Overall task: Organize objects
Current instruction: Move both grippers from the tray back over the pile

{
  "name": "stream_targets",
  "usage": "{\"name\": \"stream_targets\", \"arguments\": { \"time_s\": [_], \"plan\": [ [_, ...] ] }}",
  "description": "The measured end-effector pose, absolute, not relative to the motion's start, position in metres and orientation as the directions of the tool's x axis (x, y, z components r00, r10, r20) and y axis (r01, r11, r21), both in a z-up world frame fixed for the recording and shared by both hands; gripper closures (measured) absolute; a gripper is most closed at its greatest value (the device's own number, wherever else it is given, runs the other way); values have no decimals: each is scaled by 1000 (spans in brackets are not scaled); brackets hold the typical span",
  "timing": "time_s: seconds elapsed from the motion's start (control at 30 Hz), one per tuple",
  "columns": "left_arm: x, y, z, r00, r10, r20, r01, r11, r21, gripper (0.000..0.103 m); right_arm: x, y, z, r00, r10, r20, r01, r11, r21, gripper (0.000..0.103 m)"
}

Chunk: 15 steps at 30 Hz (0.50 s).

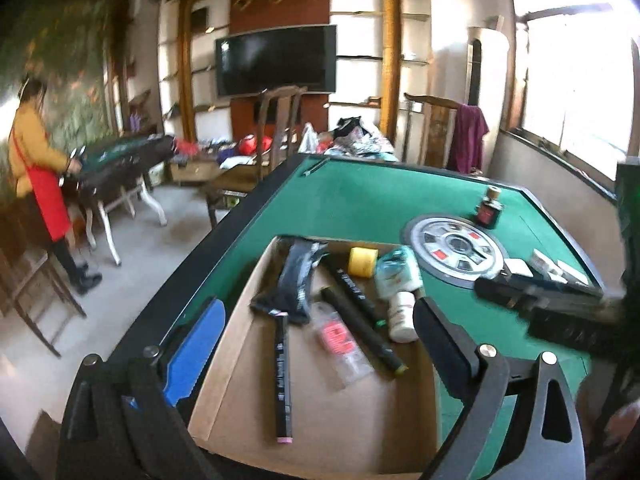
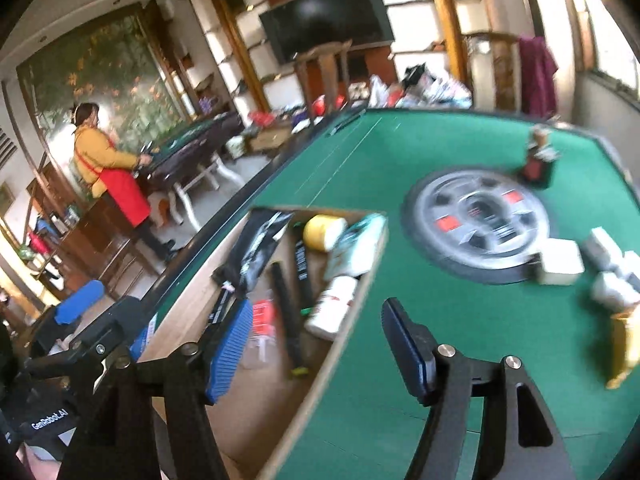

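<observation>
Hand-held grippers [image 1: 320,344] above green table [image 1: 384,200] (cluttered living room), jaws apart.

Both tools [image 1: 316,344] [image 2: 316,344] open, empty

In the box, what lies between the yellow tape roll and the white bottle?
A teal-and-white pouch lies between the yellow tape roll and the white bottle in the cardboard box; both wrist views show it.

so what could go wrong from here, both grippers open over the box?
1. The small dark bottle stands upright by the table's centre dial; a careless reach could tip it.
2. The cardboard box is crowded with markers and a white bottle, so adding more may jam.
</observation>
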<state>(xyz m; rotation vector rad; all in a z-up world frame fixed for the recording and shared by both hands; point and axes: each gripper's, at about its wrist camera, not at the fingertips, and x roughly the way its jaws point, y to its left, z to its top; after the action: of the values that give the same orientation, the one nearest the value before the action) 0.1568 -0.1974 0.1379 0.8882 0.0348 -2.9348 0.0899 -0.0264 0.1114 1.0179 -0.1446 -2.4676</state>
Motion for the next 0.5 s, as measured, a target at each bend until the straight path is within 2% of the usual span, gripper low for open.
{"name": "stream_targets", "arguments": {
  "time_s": [0.17, 0.23, 0.3, 0.4, 0.47, 0.5],
  "plan": [
    [169, -170, 162, -848, -11, -531, 6, -1000, 10, 8, 118, 31, 170, -711, -413, -570, 332, -911, 246, 31],
    [174, -162, 180, -847, 70, -527, -57, -998, -41, 8, 131, 54, 206, -735, -421, -532, 335, -907, 255, 31],
    [181, -161, 209, -835, 209, -508, -154, -977, -148, 8, 141, 75, 246, -742, -452, -495, 345, -891, 295, 31],
    [188, -164, 263, -809, 380, -448, -275, -919, -284, 5, 162, 112, 327, -733, -539, -415, 366, -826, 428, 19],
    [188, -160, 295, -786, 454, -418, -342, -884, -317, 1, 181, 126, 385, -750, -537, -385, 368, -823, 433, 7],
    [187, -155, 312, -781, 475, -405, -368, -875, -315, 0, 189, 128, 408, -760, -525, -382, 365, -832, 417, 5]
  ]
}}
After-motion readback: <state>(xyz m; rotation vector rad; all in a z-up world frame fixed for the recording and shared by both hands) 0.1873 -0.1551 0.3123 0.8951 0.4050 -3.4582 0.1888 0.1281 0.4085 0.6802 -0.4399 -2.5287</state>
